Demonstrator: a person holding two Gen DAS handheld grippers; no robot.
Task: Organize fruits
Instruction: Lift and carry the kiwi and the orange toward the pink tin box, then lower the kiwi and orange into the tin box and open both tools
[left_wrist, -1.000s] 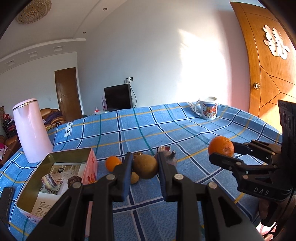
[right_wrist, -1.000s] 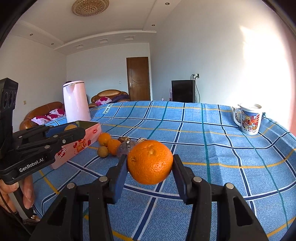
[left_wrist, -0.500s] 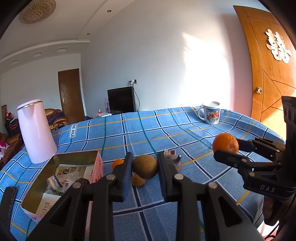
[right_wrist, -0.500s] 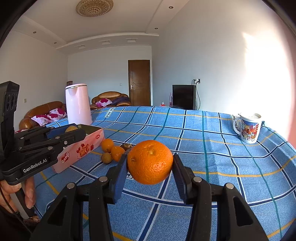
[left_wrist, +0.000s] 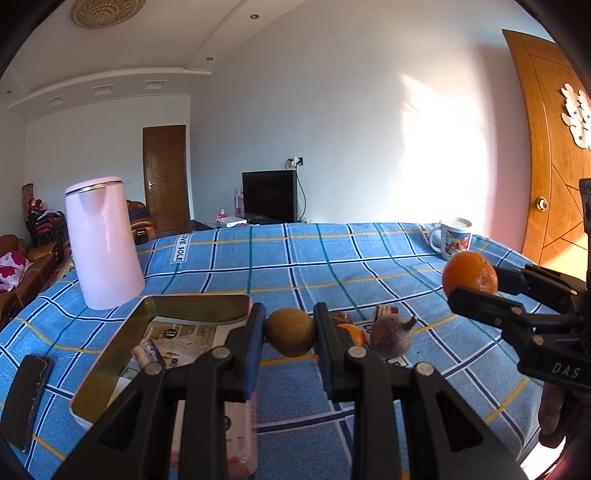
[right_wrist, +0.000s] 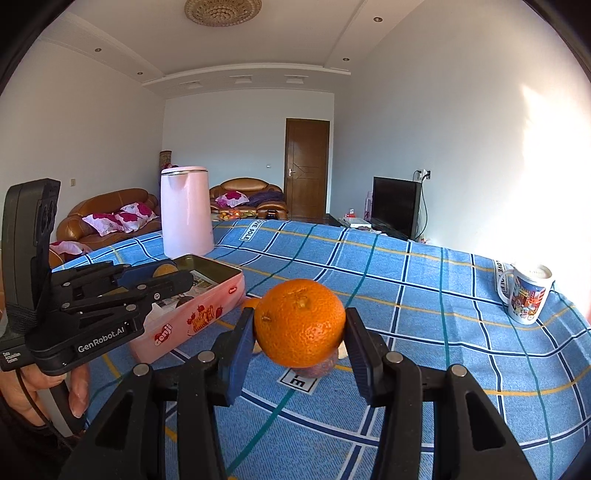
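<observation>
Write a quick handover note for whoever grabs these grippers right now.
Left gripper: shut on a brown fruit, held in the air beside the pink tin.
Right gripper: shut on an orange, held above the blue cloth.
On the cloth: a purple fruit and another small orange.
Done: both fruits picked up.
Left: place both, probably in the tin, then gather the rest.

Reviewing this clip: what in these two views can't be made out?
- Pink tin contents: the left gripper, holding a brown fruit, covers part in the left view.
- Purple fruit: mostly behind the orange in the right view.
- Mug print: too small.
</observation>
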